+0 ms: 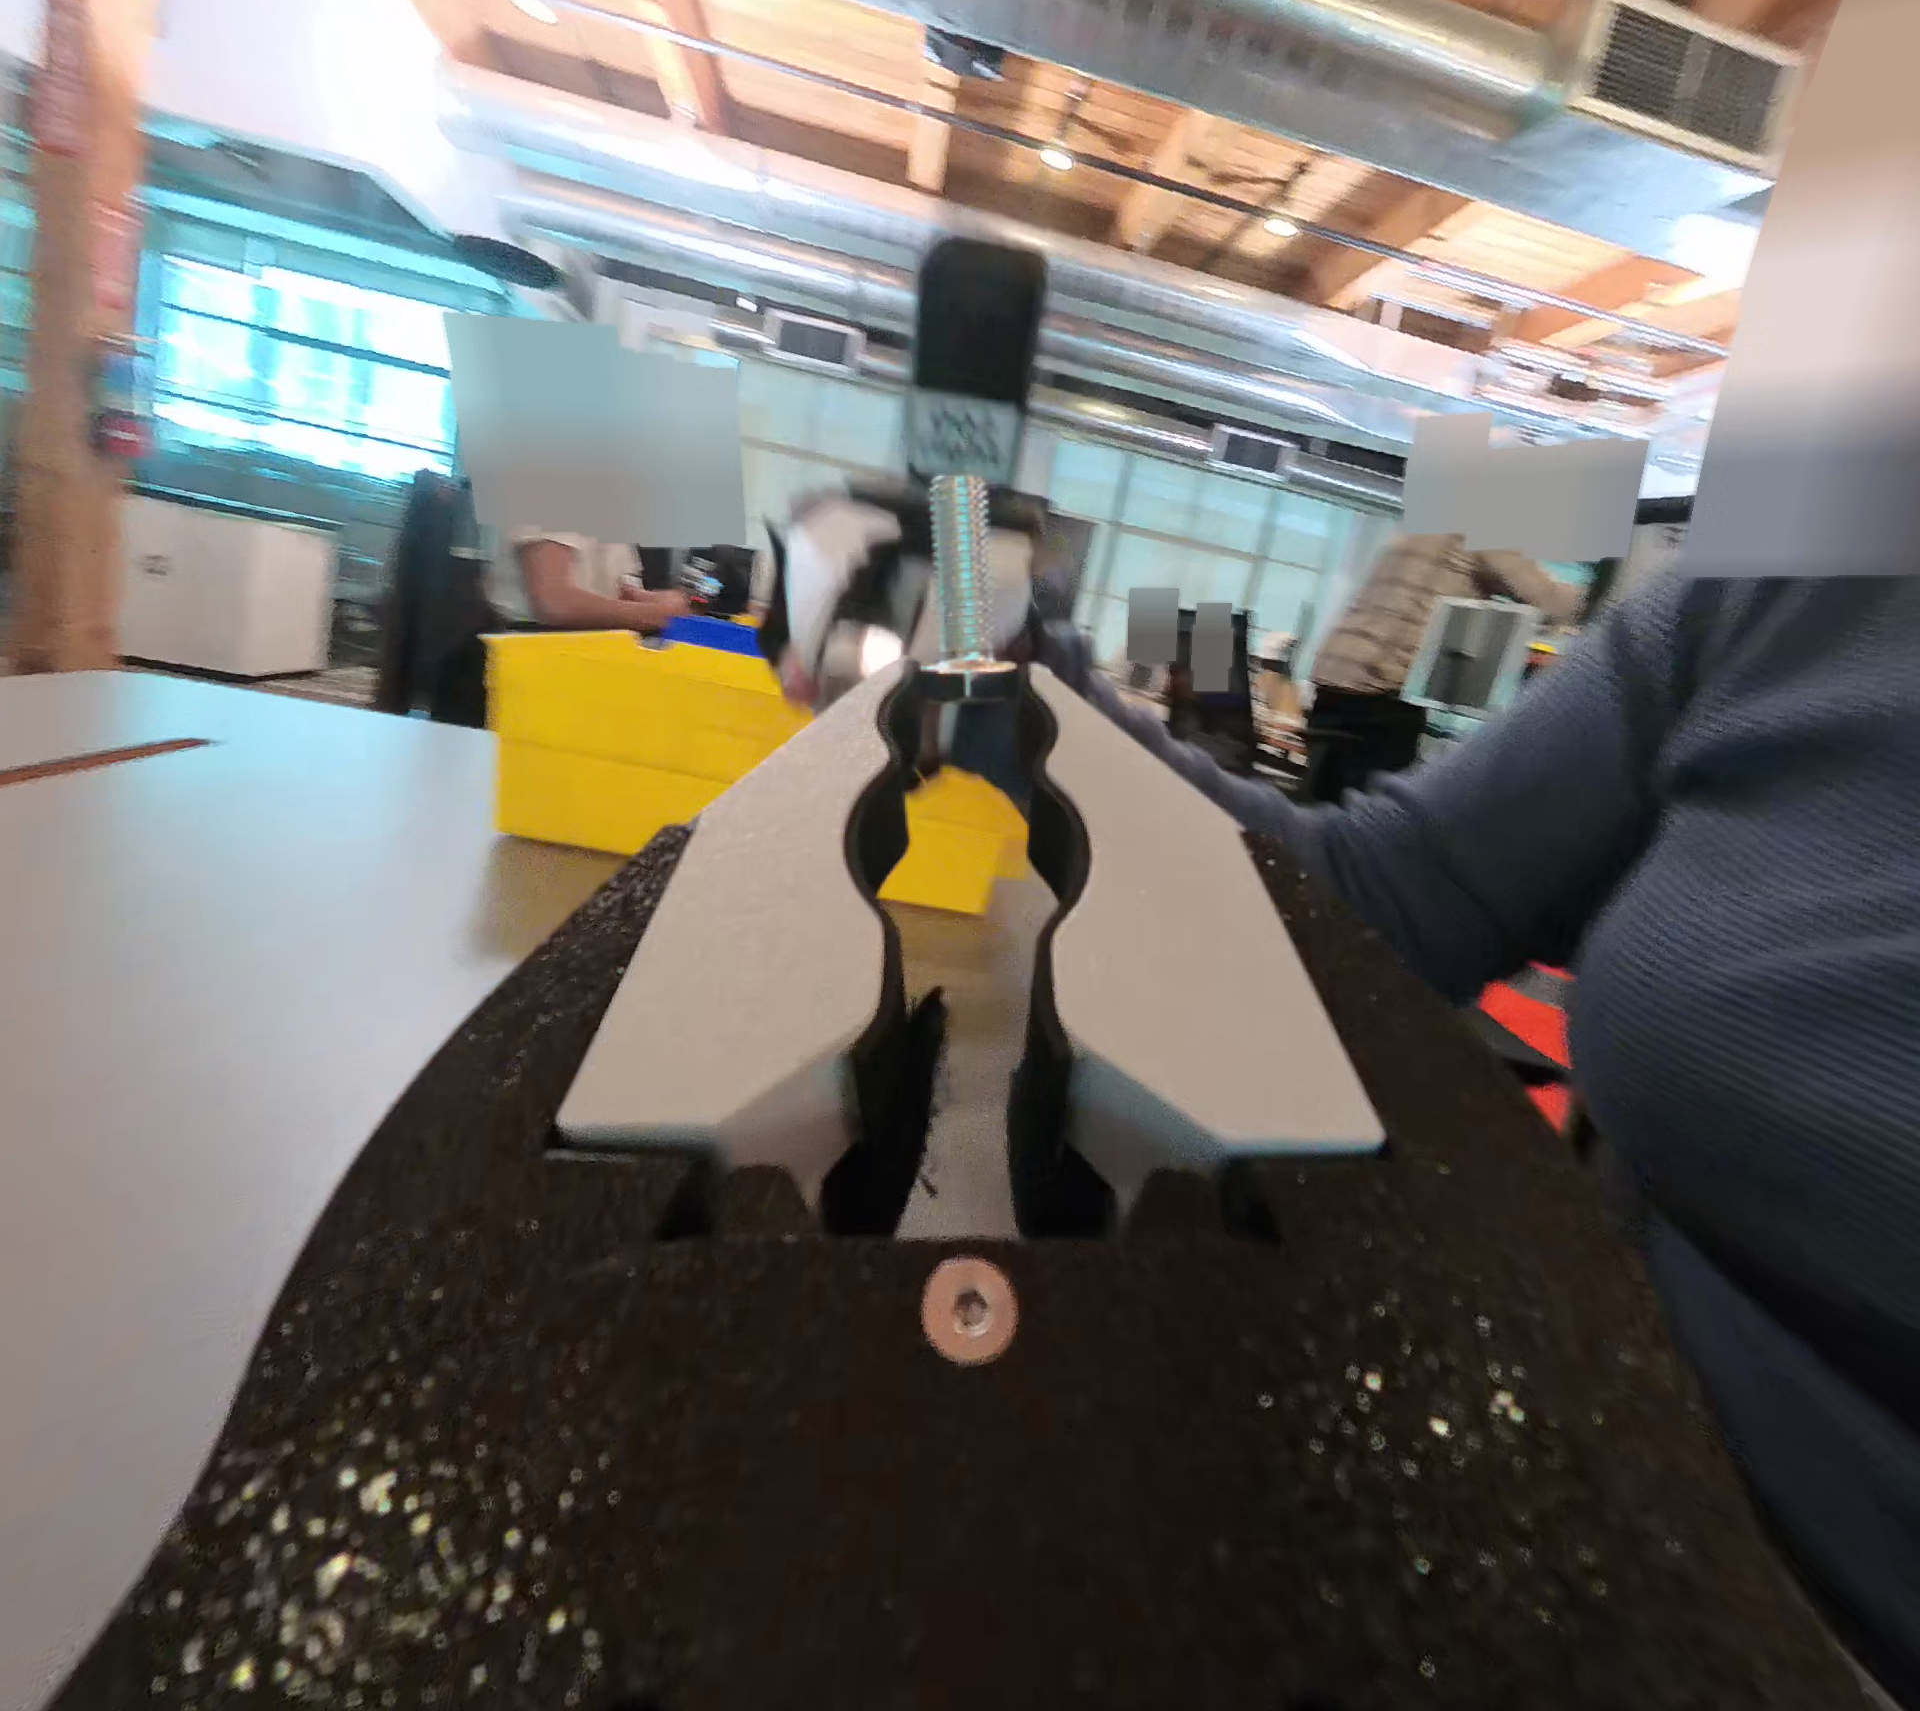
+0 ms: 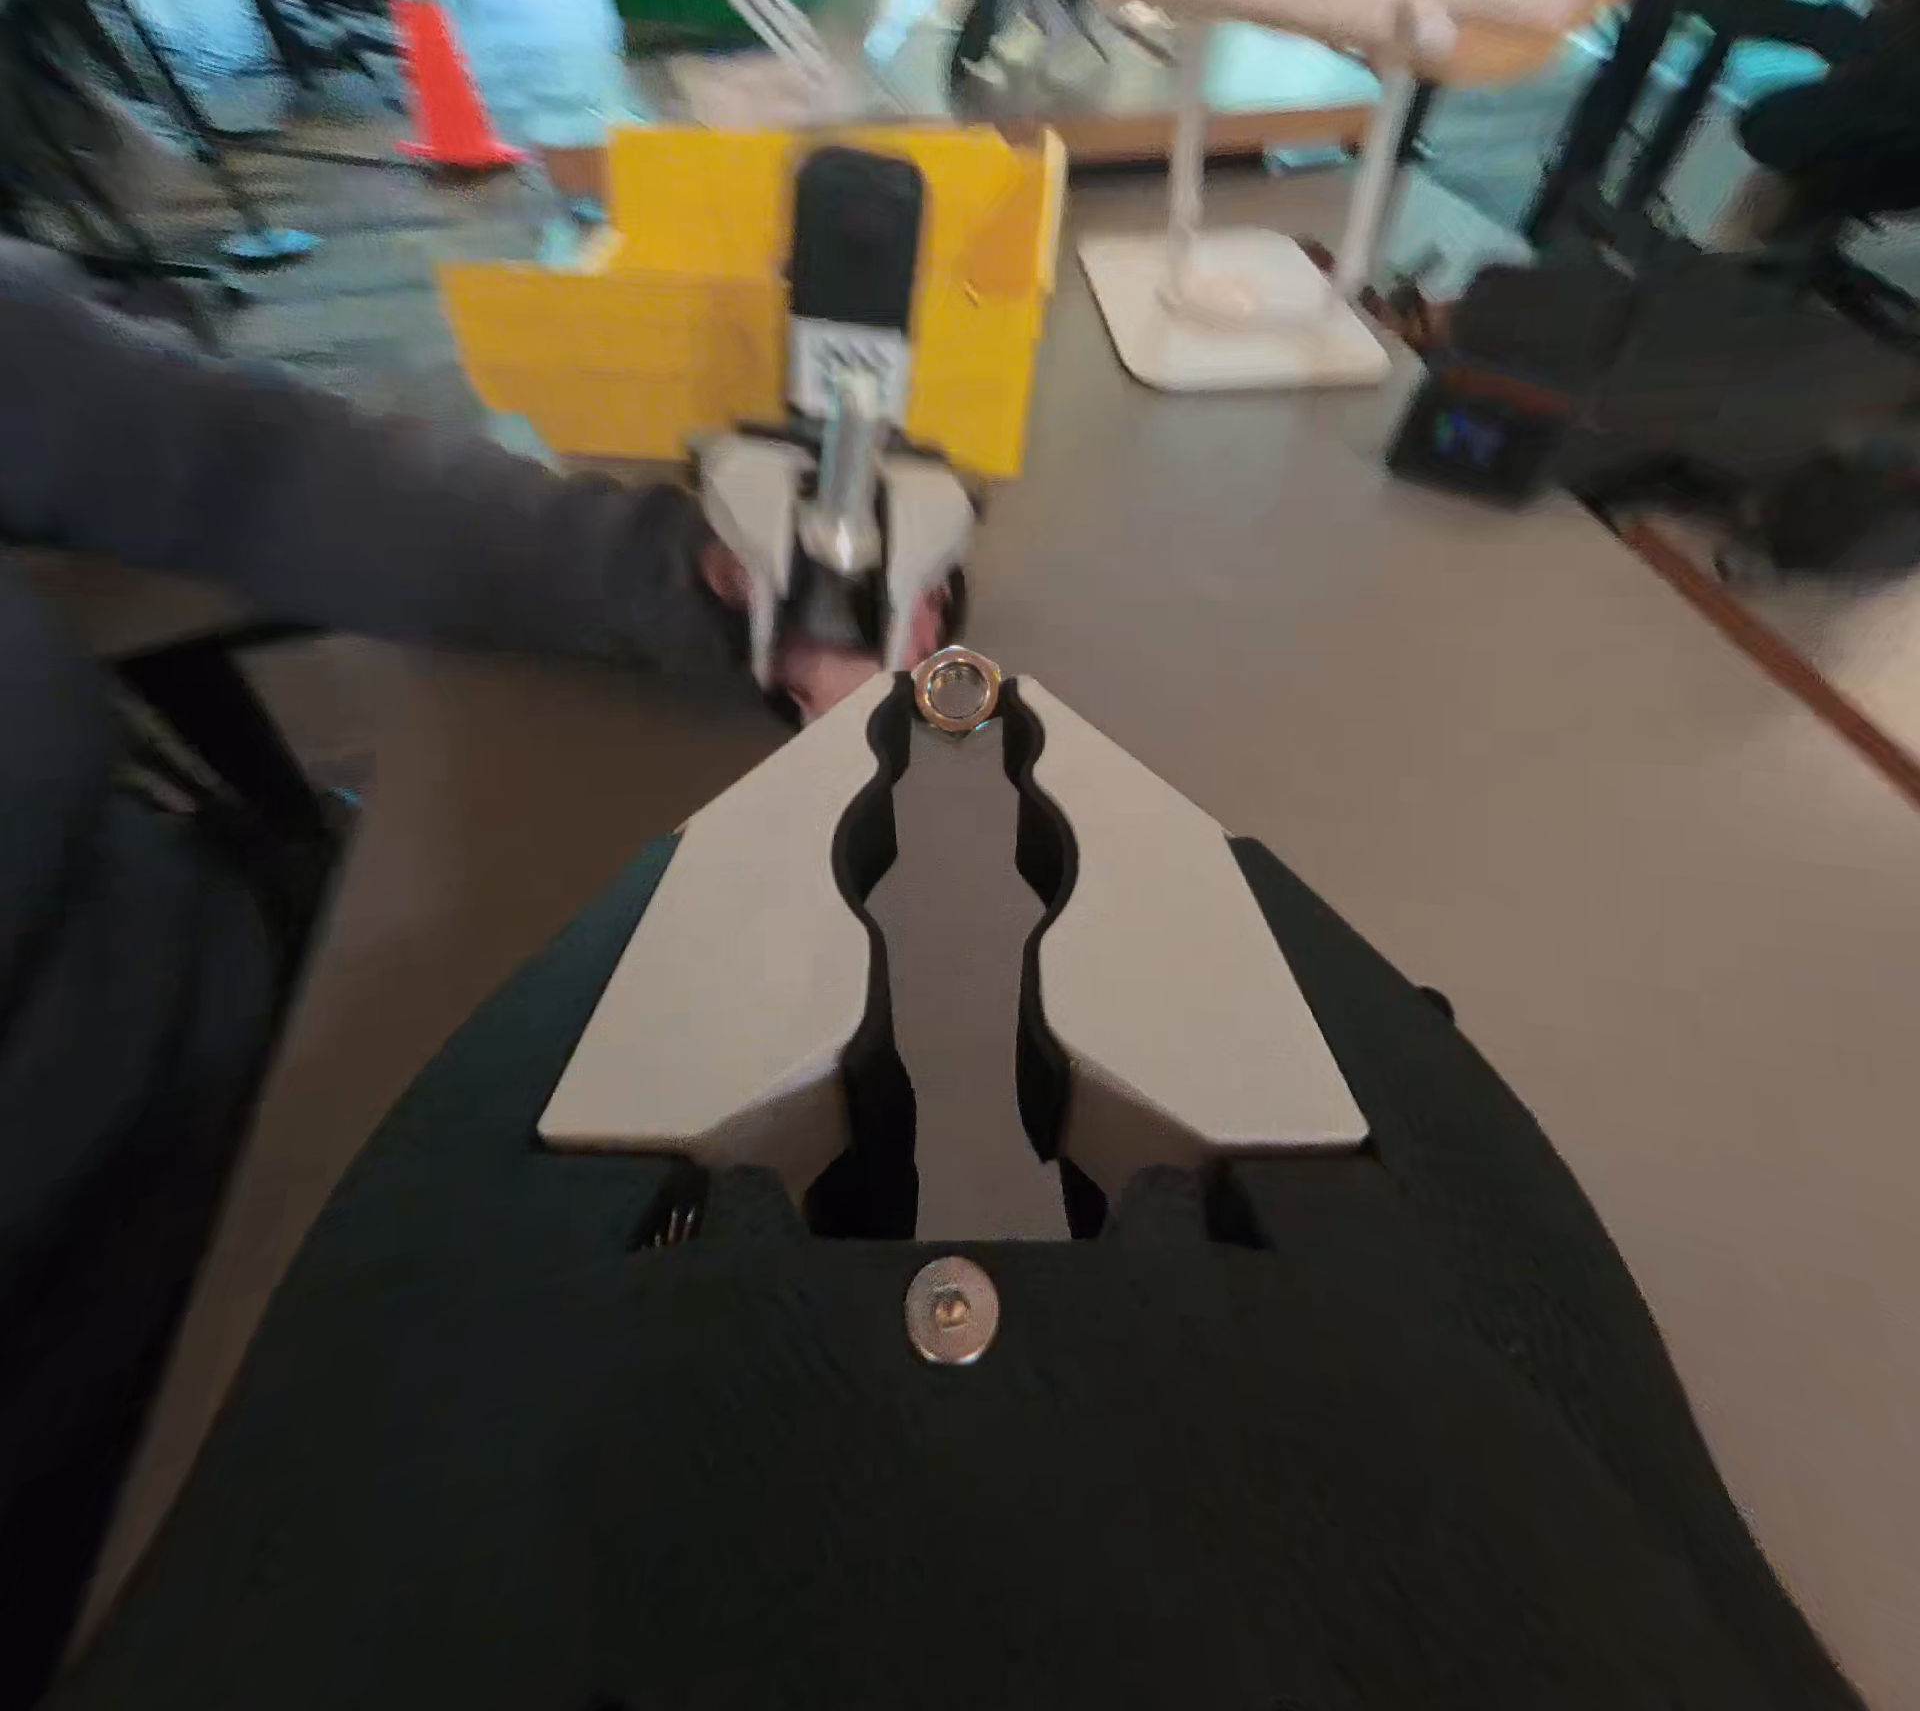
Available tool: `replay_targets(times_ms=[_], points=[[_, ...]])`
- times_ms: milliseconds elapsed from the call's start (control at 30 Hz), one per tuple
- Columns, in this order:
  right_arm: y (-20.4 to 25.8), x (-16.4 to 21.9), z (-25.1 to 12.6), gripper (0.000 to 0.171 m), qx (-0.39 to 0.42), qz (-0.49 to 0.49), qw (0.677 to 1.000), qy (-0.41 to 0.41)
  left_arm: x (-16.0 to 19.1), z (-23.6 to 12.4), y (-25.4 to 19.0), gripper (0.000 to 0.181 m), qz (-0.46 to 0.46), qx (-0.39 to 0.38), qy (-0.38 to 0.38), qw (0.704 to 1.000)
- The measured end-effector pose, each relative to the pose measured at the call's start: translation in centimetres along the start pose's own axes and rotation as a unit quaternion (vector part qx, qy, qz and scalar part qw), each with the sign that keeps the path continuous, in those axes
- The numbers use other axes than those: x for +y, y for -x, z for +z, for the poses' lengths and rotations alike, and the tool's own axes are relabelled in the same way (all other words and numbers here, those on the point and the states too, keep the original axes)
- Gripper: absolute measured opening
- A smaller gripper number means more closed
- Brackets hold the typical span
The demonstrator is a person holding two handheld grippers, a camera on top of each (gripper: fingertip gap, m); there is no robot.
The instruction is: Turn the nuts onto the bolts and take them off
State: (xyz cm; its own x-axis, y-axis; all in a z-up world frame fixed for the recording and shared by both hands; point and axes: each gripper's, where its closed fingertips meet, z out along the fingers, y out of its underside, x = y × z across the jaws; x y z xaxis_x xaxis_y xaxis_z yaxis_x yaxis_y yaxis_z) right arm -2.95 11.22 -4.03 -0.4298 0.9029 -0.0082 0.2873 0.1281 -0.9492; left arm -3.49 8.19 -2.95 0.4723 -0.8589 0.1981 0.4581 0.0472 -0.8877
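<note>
Steel bolt (image 1: 961,581) is clamped upright by left gripper (image 1: 964,693); nut (image 2: 955,691) is pinched by right gripper (image 2: 955,705); no writing legible.

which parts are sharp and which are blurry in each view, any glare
Left wrist view: the left gripper and the bolt it clamps are fairly sharp; the room behind is blurred, with blown-out ceiling light at upper left. Right wrist view: the right gripper and its nut are sharp; the yellow bin and background are smeared; no strong glare.
</note>
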Motion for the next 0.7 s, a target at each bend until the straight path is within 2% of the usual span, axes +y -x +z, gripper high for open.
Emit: replay_targets(times_ms=[100,233,400,700], points=[[3.0,-4.1,-1.3,0.016,-0.096,-0.032,0.995,0.014,1.0,0.9,-2.1,0.015,-0.025,0.068,0.027,0.997],[6.0,-4.3,-0.8,0.016,-0.198,-0.050,0.972,0.117,1.3,1.1,-3.6,0.015,-0.050,0.117,0.042,0.991],[6.3,-4.1,-0.3,0.016,-0.210,-0.061,0.960,0.174,1.6,1.1,-4.3,0.015,-0.056,0.144,0.054,0.987],[7.4,-3.9,-0.2,0.016,-0.255,-0.069,0.946,0.187,1.9,1.2,-4.8,0.015,-0.065,0.168,0.061,0.982]])
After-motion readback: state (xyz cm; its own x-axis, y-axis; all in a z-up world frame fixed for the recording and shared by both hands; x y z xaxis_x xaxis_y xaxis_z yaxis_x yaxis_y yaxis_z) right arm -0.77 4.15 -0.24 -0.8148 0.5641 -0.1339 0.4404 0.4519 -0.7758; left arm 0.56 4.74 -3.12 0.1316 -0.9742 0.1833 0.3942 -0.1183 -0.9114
